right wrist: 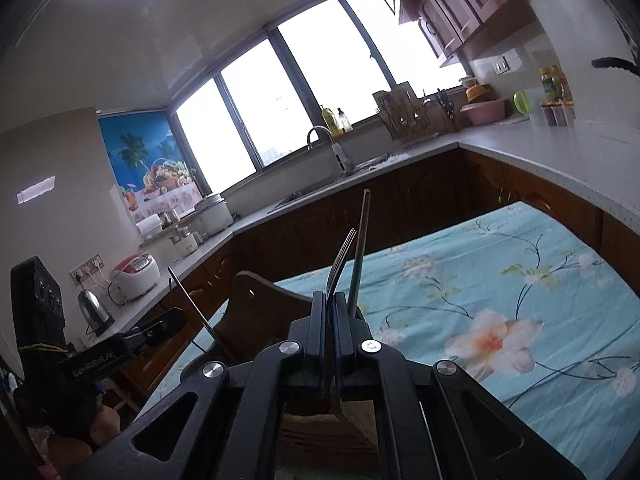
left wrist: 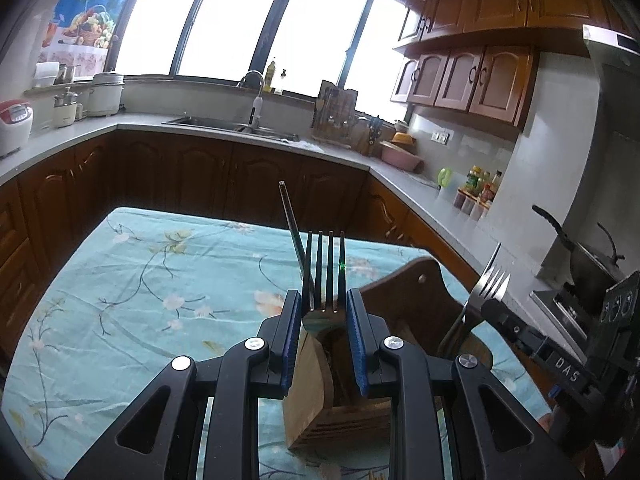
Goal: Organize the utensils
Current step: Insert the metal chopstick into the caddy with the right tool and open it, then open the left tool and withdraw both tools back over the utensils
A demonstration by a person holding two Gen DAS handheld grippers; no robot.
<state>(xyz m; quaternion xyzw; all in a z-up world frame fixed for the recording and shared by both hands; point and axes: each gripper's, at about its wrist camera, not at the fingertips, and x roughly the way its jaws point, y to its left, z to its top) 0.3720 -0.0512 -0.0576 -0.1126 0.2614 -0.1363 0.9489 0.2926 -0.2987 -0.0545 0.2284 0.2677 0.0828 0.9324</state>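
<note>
A wooden utensil holder (left wrist: 308, 392) with a tall back board stands on the table, just below both grippers. My left gripper (left wrist: 323, 300) is shut on the neck of a steel fork (left wrist: 325, 268), tines up, over the holder's front slot. A thin dark chopstick (left wrist: 291, 228) stands in the holder just left of that fork. In the right wrist view my right gripper (right wrist: 330, 300) is shut on a second fork (right wrist: 341, 260), seen edge-on, with the chopstick (right wrist: 360, 248) right beside it and the holder (right wrist: 320, 428) underneath. Each gripper shows in the other's view: the right (left wrist: 486, 306), the left (right wrist: 180, 316).
The table (left wrist: 120, 300) wears a light blue floral cloth. Behind it a grey counter (left wrist: 420, 188) wraps around the room, with a sink, a rice cooker (left wrist: 14, 124), a pink bowl and spice bottles. A stove with a dark pan (left wrist: 580, 256) is at the right.
</note>
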